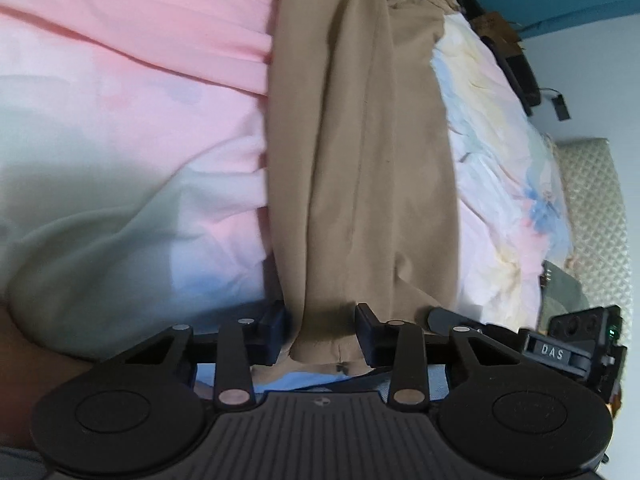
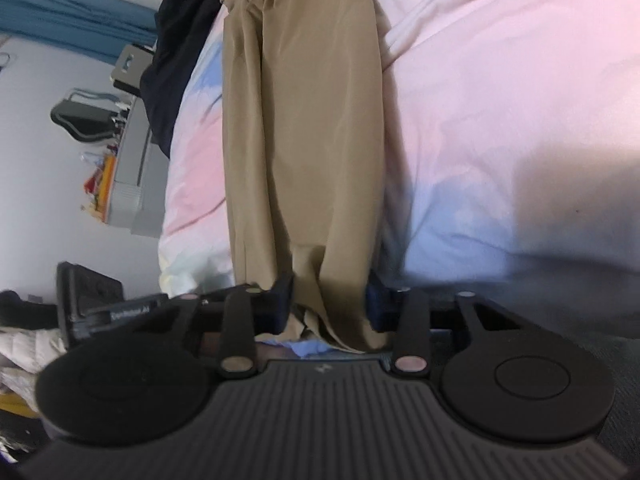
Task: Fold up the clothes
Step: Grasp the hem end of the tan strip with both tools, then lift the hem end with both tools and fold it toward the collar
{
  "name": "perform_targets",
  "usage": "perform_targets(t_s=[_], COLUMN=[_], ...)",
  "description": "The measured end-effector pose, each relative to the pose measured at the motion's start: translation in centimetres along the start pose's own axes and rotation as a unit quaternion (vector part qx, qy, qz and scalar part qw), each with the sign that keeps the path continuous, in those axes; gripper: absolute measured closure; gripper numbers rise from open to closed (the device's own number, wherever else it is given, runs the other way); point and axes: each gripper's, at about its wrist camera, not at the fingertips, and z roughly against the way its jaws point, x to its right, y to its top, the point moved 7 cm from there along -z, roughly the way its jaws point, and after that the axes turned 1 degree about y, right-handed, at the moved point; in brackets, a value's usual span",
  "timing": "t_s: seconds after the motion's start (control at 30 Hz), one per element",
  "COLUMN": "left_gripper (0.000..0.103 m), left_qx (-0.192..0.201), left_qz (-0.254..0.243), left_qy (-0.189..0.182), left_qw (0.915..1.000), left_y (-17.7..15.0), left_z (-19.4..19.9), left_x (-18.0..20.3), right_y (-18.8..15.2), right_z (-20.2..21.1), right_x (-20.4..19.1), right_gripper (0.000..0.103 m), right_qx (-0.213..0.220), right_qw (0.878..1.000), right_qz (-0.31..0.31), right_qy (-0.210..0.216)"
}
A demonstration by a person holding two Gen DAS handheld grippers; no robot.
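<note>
Bare pastel duvet (image 2: 500, 128) lies open beside the tan trousers (image 2: 308, 128); a dark garment (image 2: 176, 64) crowds the bed's edge.

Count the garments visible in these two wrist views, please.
2. The tan trousers lie lengthwise on the pastel bedding, hem ends pinched by the left gripper and right gripper. A dark garment sits at the bed's far edge. Others may be hidden.
</note>
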Motion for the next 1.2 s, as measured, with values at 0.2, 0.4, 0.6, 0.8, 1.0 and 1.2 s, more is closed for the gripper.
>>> perform_targets(t_s=[0.2, 0.4, 0.6, 0.8, 1.0, 1.2], left_gripper=[0.050, 0.055, 0.095, 0.096, 0.096, 0.097], left_qx=[-0.017, -0.020, 0.030, 0.127, 0.186, 0.222], left_qz=[-0.016, -0.041, -0.062, -0.005, -0.011, -0.038], left_qy=[0.043, 0.054, 0.059, -0.030, -0.098, -0.102], left_qw=[0.9988, 0.9975, 0.9959, 0.9915, 0.9775, 0.9689], left_y=[-0.1, -0.3, -0.2, 0.6, -0.4, -3.0], left_z=[-1.7, -1.7, 0.0, 5.5, 12.0, 16.2], left_x=[0.5, 1.2, 2.0, 1.9, 5.1, 8.2], right_y=[-0.3, -0.7, -1.0, 0.2, 0.8, -1.0], right_z=[-0.4, -0.8, 0.2, 4.8, 10.9, 15.2], right_x=[0.5, 0.6, -0.1, -2.4, -6.9, -10.3], right_gripper=[0.066, 0.063, 0.089, 0.091, 0.092, 0.092], right_qx=[-0.005, -0.005, 0.009, 0.080, 0.158, 0.196], right_qw=[0.999, 0.998, 0.995, 0.992, 0.981, 0.970], right_qz=[0.018, 0.025, 0.065, 0.080, 0.110, 0.146], right_qy=[-0.039, -0.053, -0.071, -0.054, -0.024, -0.012])
